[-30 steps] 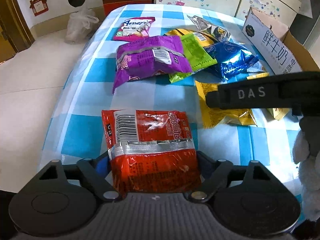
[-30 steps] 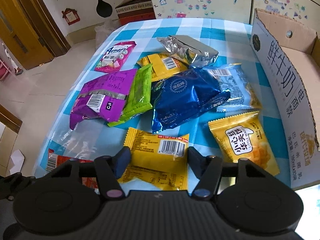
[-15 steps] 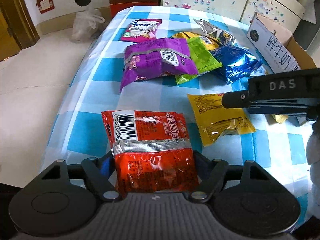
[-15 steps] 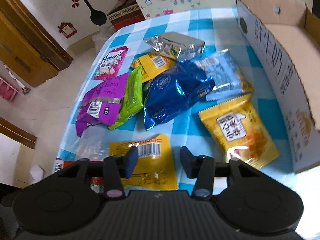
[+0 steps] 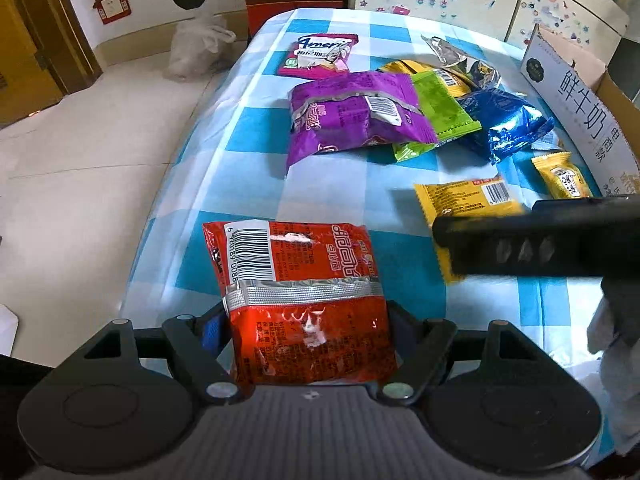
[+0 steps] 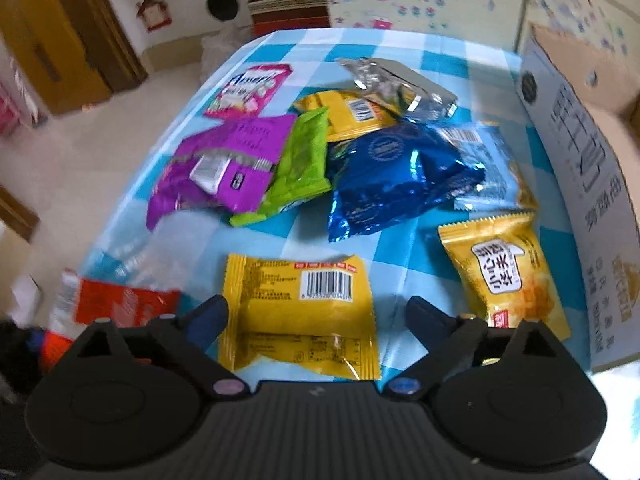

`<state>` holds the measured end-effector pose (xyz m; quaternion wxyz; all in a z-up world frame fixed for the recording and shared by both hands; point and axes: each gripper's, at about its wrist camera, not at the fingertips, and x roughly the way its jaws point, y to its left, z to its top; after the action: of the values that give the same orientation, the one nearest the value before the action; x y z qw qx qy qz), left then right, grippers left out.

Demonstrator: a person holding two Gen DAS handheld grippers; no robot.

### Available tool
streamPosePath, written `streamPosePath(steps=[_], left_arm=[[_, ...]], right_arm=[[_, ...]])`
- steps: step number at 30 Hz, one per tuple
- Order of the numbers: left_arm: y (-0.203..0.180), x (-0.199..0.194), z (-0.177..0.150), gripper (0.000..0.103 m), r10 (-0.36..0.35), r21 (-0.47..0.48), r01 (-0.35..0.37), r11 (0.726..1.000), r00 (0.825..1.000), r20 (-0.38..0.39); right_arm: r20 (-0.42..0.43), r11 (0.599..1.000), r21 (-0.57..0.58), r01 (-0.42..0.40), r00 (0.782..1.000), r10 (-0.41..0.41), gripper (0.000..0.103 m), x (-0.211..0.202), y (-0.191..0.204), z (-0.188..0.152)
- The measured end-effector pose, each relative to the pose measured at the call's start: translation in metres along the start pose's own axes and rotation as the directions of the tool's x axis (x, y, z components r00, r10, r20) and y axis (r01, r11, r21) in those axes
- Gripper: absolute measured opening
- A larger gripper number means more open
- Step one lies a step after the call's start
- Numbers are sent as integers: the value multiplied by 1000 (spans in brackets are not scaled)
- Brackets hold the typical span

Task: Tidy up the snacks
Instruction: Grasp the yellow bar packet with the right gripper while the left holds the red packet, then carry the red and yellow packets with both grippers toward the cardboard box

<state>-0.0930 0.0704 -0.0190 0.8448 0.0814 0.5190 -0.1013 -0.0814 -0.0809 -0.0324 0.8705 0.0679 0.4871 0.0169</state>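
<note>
My left gripper [image 5: 308, 320] is shut on a red snack packet [image 5: 300, 292], held above the near left of the blue-checked table [image 5: 248, 136]. My right gripper [image 6: 316, 316] is open, its fingers either side of a yellow packet with a barcode [image 6: 300, 308] that lies flat on the table. That yellow packet also shows in the left wrist view [image 5: 464, 200], partly behind the right gripper's black body. The red packet shows at the lower left of the right wrist view [image 6: 120, 304].
Further back lie purple [image 6: 224, 164], green [image 6: 300, 168], dark blue [image 6: 392, 180], silver [image 6: 400, 88], pink [image 6: 248, 92] and other yellow packets [image 6: 504, 272]. An open cardboard box [image 6: 580, 152] stands along the table's right edge. The floor drops off to the left.
The right gripper's fingers have opened wider around the yellow barcode packet and the view has swung. The left gripper still holds the red packet, lifted slightly.
</note>
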Motion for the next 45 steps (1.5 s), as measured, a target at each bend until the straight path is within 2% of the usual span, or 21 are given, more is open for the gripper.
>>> streamPosePath(steps=[2,4,5,6,8,11,14,20,26,28,31,33,36,45], left_arm=[[0,0,0,82,1,1,-1,1000,1000,1],[-1,0,0,82,1,-1,-1,1000,1000,2],[-2,0,0,82,-1,-3,1,1000,1000,2],[-2,0,1,82,-4,-4,4,1000,1000,3],[-3,0,1,82,-9,-2,9,1000,1000,6],[-4,-2,2,82,-14,0,14,1000,1000,11],[-5,-4,2,82,-17,-3,17,1000,1000,18],[-7,-5,2,82,-18,-3,19,1000,999,26],[-4,-4,3,82,-14,-21,15,1000,1000,25],[-4,-3,4,82,-11,-24,12,1000,1000,23],[-5,-3,4,82,-11,-26,11,1000,1000,24],[-6,-3,4,82,-12,-24,13,1000,1000,27],[-6,-5,4,82,-17,-27,18,999,999,31],[-9,-22,12,82,-26,-37,29,999,997,77]], right_arm=[[9,997,-70,41,999,-40,95,3,8,-4],[39,990,-126,56,998,-52,87,2,15,-9],[47,990,-129,49,998,-43,75,0,15,-8],[57,991,-127,45,998,-38,59,-3,15,-7],[64,992,-122,45,997,-37,45,-7,11,-5],[67,994,-99,39,997,-33,35,-9,4,-4],[57,998,-68,-3,998,7,23,-12,-2,-3],[55,998,5,-61,997,61,24,-15,-14,-5],[65,968,173,-179,983,171,39,-11,-34,0],[74,954,222,-204,979,192,40,-10,-39,1],[84,940,261,-218,976,203,38,-8,-44,2],[84,944,260,-203,979,187,25,-8,-44,2],[99,952,238,-194,980,174,21,-13,-42,3],[178,966,160,-203,969,174,19,-46,-35,7]])
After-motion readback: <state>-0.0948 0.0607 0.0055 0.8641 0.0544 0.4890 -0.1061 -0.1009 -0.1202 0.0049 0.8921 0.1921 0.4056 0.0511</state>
